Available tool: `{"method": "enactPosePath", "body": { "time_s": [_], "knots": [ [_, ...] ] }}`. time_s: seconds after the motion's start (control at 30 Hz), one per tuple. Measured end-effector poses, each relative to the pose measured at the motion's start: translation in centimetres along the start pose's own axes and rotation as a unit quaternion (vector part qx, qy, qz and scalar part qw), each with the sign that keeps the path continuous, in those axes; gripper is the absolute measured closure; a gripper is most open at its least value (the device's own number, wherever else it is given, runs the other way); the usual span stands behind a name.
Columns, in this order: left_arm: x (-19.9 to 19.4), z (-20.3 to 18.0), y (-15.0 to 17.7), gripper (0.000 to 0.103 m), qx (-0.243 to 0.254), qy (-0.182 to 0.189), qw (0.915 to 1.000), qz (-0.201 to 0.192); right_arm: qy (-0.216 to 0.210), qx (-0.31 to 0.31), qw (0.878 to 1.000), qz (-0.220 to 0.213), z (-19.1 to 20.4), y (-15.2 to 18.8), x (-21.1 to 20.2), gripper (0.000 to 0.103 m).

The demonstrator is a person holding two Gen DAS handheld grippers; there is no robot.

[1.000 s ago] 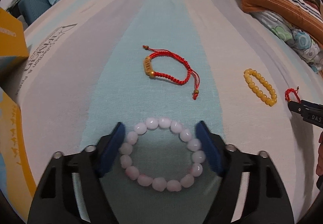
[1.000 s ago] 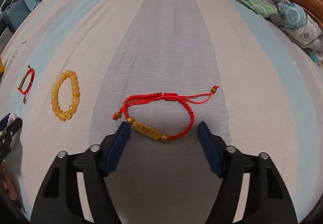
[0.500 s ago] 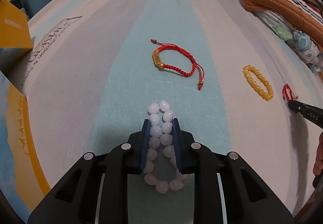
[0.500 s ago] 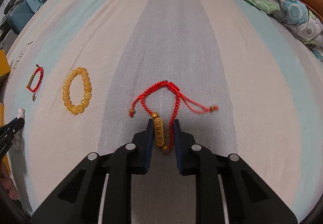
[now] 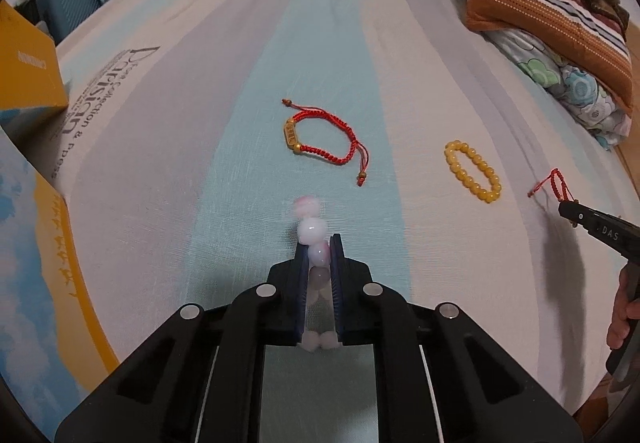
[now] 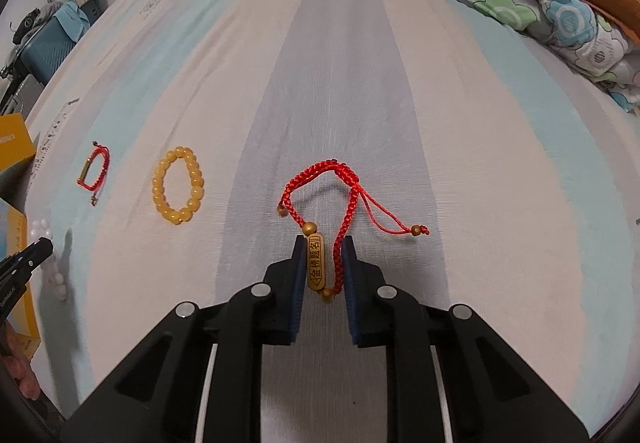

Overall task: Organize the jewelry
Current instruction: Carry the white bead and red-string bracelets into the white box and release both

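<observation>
My left gripper [image 5: 319, 243] is shut on a pink bead bracelet [image 5: 311, 229], squeezed flat and lifted above the striped bedsheet. My right gripper [image 6: 323, 243] is shut on a red cord bracelet with a gold tag [image 6: 316, 263]; its loop and cord ends hang forward over the sheet. A second red cord bracelet [image 5: 320, 137] and a yellow bead bracelet [image 5: 474, 171] lie flat on the sheet between the grippers. In the right wrist view they are at left: the red one [image 6: 94, 175], the yellow one [image 6: 179, 185].
Orange and blue boxes [image 5: 28, 83] stand at the left edge of the bed. Folded blankets and a floral quilt [image 5: 552, 23] are piled at the far right. A blue suitcase [image 5: 72, 3] stands beyond the bed's far left corner.
Both grippers closed from wide open onto their bracelets, then rose from the sheet with them. The pink bracelet is now squeezed narrow and the red cord loop dangles.
</observation>
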State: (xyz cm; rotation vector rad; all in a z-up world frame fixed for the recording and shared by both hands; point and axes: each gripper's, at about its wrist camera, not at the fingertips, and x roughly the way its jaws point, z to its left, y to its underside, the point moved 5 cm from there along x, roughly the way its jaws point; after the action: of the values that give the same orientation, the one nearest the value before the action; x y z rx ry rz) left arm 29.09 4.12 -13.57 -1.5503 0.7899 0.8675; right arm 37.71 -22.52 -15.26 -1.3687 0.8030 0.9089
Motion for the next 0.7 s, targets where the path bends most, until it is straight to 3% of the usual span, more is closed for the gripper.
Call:
{"method": "enactPosePath", "body": {
  "time_s": [0.7],
  "knots": [
    [-5.5, -1.4, -0.1, 0.094, 0.01, 0.002, 0.9998, -0.016, -0.012, 0.005, 0.999, -0.039, 0.2, -0.1, -6.3, 0.087]
  ]
}}
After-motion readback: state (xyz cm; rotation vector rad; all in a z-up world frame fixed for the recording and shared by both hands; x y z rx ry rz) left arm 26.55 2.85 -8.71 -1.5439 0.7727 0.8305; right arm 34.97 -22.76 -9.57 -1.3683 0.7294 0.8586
